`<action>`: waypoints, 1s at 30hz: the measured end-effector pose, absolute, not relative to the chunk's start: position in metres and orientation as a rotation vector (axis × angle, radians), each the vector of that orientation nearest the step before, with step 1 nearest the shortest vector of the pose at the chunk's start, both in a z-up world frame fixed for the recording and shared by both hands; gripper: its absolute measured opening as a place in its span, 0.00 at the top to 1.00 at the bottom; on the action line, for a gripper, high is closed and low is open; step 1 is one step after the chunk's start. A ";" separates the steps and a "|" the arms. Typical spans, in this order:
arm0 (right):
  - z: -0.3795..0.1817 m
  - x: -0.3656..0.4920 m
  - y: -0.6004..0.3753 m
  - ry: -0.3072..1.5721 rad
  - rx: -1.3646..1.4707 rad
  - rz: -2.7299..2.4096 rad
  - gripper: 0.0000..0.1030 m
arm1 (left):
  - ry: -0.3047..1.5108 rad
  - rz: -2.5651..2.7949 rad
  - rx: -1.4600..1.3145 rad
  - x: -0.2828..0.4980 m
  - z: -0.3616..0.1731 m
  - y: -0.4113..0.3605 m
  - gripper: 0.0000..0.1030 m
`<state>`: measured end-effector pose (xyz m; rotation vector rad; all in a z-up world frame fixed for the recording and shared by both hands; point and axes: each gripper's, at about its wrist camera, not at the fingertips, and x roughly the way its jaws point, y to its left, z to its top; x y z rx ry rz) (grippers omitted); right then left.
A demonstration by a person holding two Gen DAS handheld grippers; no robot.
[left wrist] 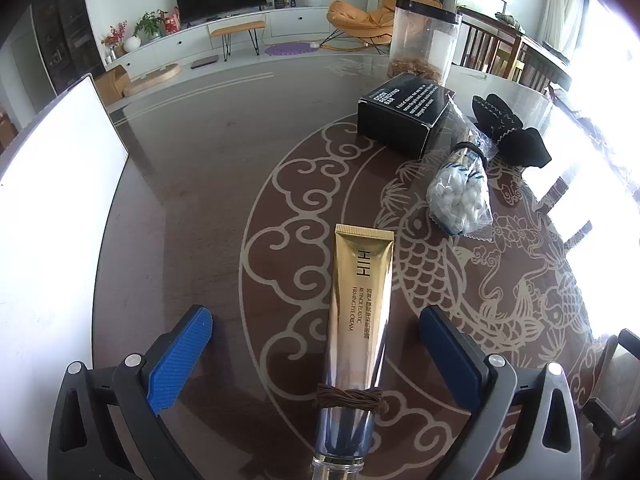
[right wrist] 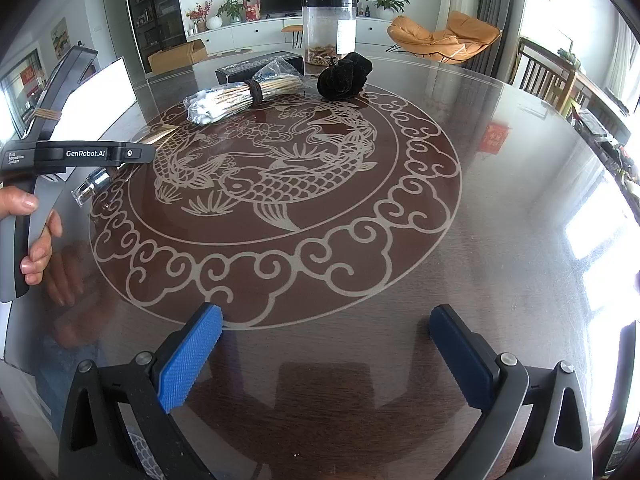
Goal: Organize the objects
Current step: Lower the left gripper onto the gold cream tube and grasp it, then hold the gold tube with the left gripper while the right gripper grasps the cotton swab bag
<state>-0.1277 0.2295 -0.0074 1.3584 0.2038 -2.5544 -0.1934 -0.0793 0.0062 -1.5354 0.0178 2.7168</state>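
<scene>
We saw the left gripper (left wrist: 316,344) with its blue-padded fingers (left wrist: 180,360) spread wide on either side of a long gold eye-cream tube (left wrist: 356,308), touching neither side. The tube lay flat on the round dark glass table (left wrist: 192,184), a brown cord (left wrist: 350,396) wound near its clear cap. Farther back lay a clear bag of cotton swabs (left wrist: 460,196), a black box (left wrist: 404,116), a black cloth pouch (left wrist: 508,132) and a clear jar (left wrist: 424,40). The right gripper (right wrist: 326,352) hung open over bare table, well apart from them.
</scene>
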 end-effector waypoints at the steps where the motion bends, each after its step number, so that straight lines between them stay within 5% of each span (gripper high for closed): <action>1: -0.008 -0.128 0.230 0.204 1.358 -2.554 0.00 | 0.018 2.714 -1.537 -0.193 0.006 -0.079 0.00; 5: -0.008 -0.128 0.230 0.204 1.358 -2.554 0.00 | 0.013 2.728 -1.543 -0.193 0.007 -0.078 0.05; 7: -0.008 -0.128 0.230 0.204 1.358 -2.554 0.00 | 0.017 2.744 -1.503 -0.183 0.011 -0.076 0.22; 9: -0.008 -0.128 0.230 0.204 1.358 -2.554 0.00 | 0.019 2.758 -1.477 -0.172 0.014 -0.074 0.50; 12: -0.007 -0.128 0.230 0.204 1.358 -2.554 0.00 | 0.011 2.779 -1.473 -0.154 0.017 -0.071 0.72; 26: -0.008 -0.128 0.230 0.204 1.358 -2.554 0.00 | -0.041 2.850 -1.509 -0.061 0.018 -0.058 0.71; 28: -0.007 -0.127 0.230 0.205 1.358 -2.554 0.00 | -0.037 2.876 -1.502 -0.060 0.016 -0.059 0.58; 30: -0.007 -0.128 0.230 0.205 1.358 -2.554 0.00 | -0.024 2.942 -1.532 -0.060 0.014 -0.066 0.14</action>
